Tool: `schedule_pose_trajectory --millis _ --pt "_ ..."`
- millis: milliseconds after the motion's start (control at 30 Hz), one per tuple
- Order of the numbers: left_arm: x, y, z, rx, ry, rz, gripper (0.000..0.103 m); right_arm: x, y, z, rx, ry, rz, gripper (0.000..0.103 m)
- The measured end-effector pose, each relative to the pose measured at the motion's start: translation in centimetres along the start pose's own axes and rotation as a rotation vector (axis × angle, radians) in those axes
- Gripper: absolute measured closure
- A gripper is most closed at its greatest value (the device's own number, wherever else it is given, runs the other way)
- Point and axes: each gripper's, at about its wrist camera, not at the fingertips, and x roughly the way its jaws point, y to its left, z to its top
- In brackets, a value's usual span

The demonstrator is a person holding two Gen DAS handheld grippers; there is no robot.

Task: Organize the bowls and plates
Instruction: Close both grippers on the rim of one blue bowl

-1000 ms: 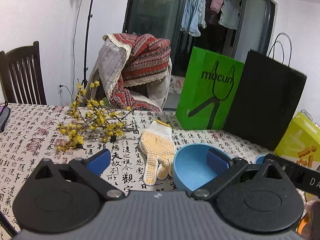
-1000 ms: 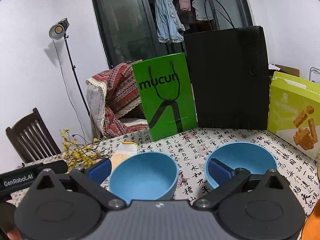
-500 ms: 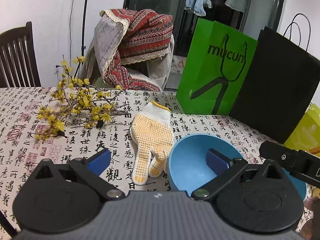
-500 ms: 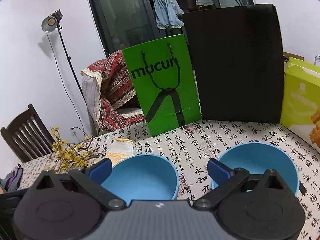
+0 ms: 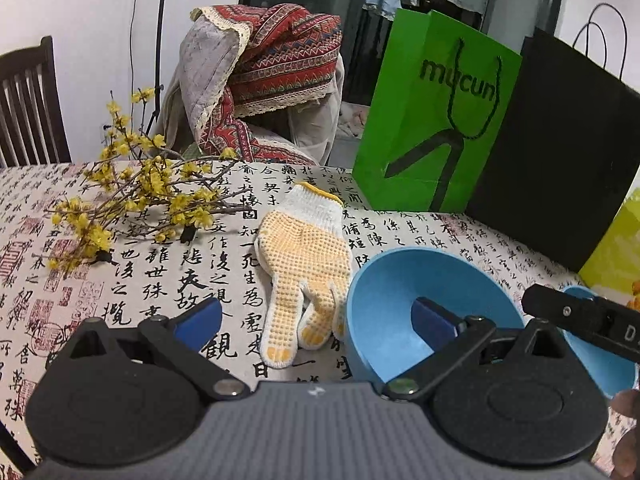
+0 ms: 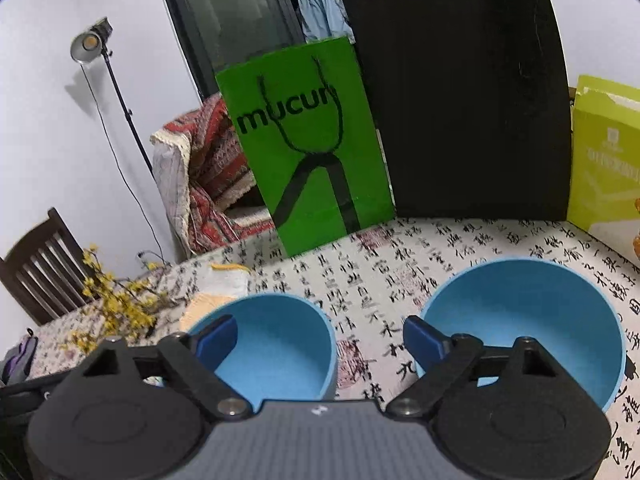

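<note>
Two blue bowls stand side by side on the calligraphy-print tablecloth [image 5: 160, 280]. The left bowl [image 5: 392, 292] [image 6: 280, 332] lies under my left gripper [image 5: 316, 320], which is open: its right finger hangs over the bowl's inside, its left finger over bare cloth. The right bowl [image 6: 528, 312] [image 5: 612, 368] is larger in the right wrist view. My right gripper [image 6: 320, 340] spans the gap between the bowls. One finger is over each bowl, and its jaws are closing with no pad pressing on a rim.
A dotted work glove [image 5: 304, 248] lies just left of the left bowl, with a yellow flower branch [image 5: 132, 200] beyond it. A green paper bag [image 5: 436, 120], a black bag [image 5: 560, 160] and a yellow-green box [image 6: 604, 160] stand behind. Chairs line the far edge.
Both grippers have come forward and down toward the bowls, which now look larger. The right gripper's fingers stand a little closer together than before.
</note>
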Motion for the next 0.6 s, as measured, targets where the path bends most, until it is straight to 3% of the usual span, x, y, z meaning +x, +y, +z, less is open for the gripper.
schedule_pose_trajectory --millis 100,333,433,600 --pt "0.3 0.0 -0.2 0.014 0.004 -0.010 0.001 0.4 0.2 -0.3 -0.007 0.012 0.013 0.025" --pt "0.5 0.2 -0.4 0.007 0.016 -0.048 0.018 1.4 0.9 -0.8 -0.043 0.042 -0.001 0.039" --pt "0.6 0.2 -0.4 0.007 0.017 -0.057 0.019 1.9 1.1 -1.0 -0.056 0.054 -0.008 0.044" --pt "1.1 0.0 -0.6 0.014 0.029 -0.068 0.025 2.7 2.0 -1.6 -0.116 0.064 -0.063 0.045"
